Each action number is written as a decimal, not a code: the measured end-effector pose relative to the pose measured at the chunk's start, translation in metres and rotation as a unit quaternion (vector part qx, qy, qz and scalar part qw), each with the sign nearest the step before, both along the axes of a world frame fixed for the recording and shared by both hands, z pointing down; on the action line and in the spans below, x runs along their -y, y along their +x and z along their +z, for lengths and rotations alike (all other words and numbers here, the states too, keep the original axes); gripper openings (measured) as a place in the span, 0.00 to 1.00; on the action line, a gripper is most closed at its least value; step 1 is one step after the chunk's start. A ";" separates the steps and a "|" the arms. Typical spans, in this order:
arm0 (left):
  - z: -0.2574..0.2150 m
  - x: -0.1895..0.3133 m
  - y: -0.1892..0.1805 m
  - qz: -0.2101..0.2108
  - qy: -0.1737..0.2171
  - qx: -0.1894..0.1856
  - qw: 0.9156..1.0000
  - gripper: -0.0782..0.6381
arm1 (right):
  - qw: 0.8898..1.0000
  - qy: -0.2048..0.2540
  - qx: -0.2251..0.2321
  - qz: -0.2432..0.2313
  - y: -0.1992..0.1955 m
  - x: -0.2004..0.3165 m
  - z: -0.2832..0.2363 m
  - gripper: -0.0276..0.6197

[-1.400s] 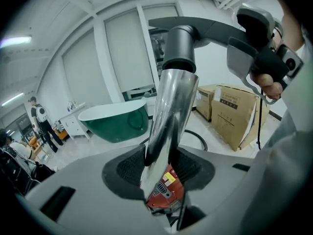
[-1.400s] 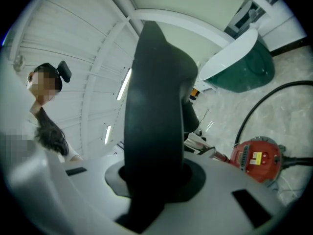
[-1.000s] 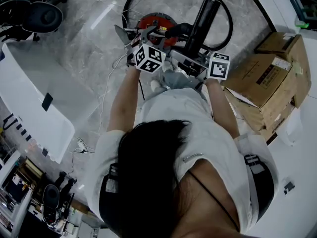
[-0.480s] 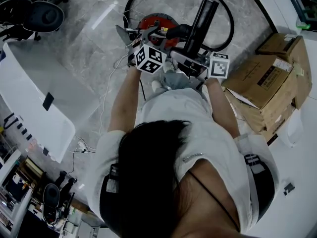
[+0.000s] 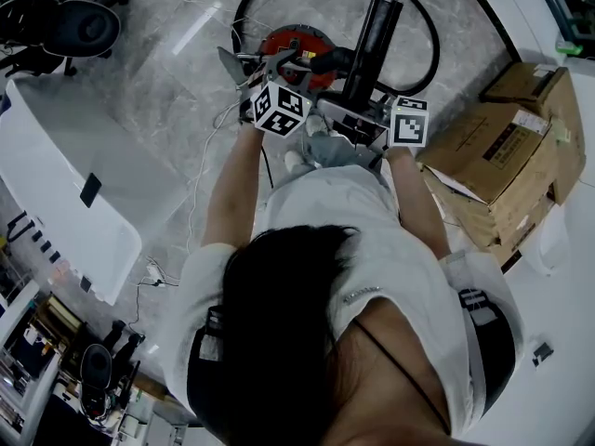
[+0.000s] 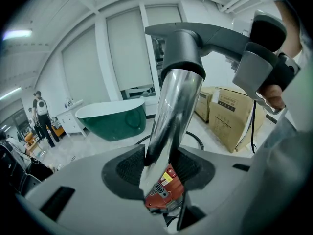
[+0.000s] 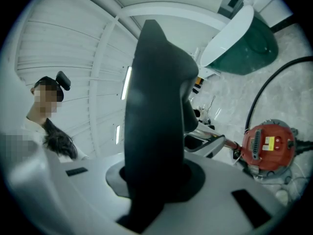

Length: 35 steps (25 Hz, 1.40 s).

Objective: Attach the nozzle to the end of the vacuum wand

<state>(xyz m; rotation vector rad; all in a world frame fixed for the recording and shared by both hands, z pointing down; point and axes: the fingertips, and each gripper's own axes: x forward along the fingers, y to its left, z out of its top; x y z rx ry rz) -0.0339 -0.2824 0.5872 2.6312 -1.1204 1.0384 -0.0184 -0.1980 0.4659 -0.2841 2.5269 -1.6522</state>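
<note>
In the left gripper view a chrome vacuum wand point(image 6: 176, 102) rises from between my left gripper's point(image 6: 159, 168) pads, which are shut on it. Its upper end sits in the collar of the dark grey nozzle point(image 6: 195, 38), which runs off to the right. My right gripper point(image 7: 154, 180) is shut on that nozzle point(image 7: 154, 106), which fills the middle of the right gripper view. Seen from the head camera, both grippers, left point(image 5: 284, 68) and right point(image 5: 358, 100), are held close together in front of the person, and the nozzle point(image 5: 372, 35) sticks out beyond them.
The red vacuum body point(image 5: 293, 40) stands on the marble floor below the grippers, with its black hose point(image 5: 423, 26) looped around it. Cardboard boxes point(image 5: 502, 156) lie to the right and a white bathtub point(image 5: 65, 184) to the left. Across the room stand a green bathtub point(image 6: 112, 119) and people point(image 6: 41, 116).
The far end of the nozzle has swung slightly left in the head view, so the nozzle stands a little straighter. The left gripper has kept still.
</note>
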 end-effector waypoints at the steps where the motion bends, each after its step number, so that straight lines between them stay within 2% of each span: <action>1: 0.000 0.000 0.000 0.001 -0.002 0.000 1.000 0.34 | 1.000 0.001 -0.002 0.000 0.000 0.000 0.001 0.15; 15: 0.000 0.000 0.000 0.006 -0.026 -0.015 1.000 0.35 | 0.993 0.076 -0.090 -0.028 -0.004 -0.006 0.010 0.15; 26: 0.001 0.000 -0.002 0.006 -0.055 -0.041 0.998 0.37 | 0.974 0.150 -0.164 -0.035 -0.008 -0.011 0.020 0.15; 35: 0.003 -0.001 0.000 0.011 -0.066 -0.040 0.997 0.37 | 0.956 0.203 -0.213 -0.017 -0.007 -0.009 0.029 0.15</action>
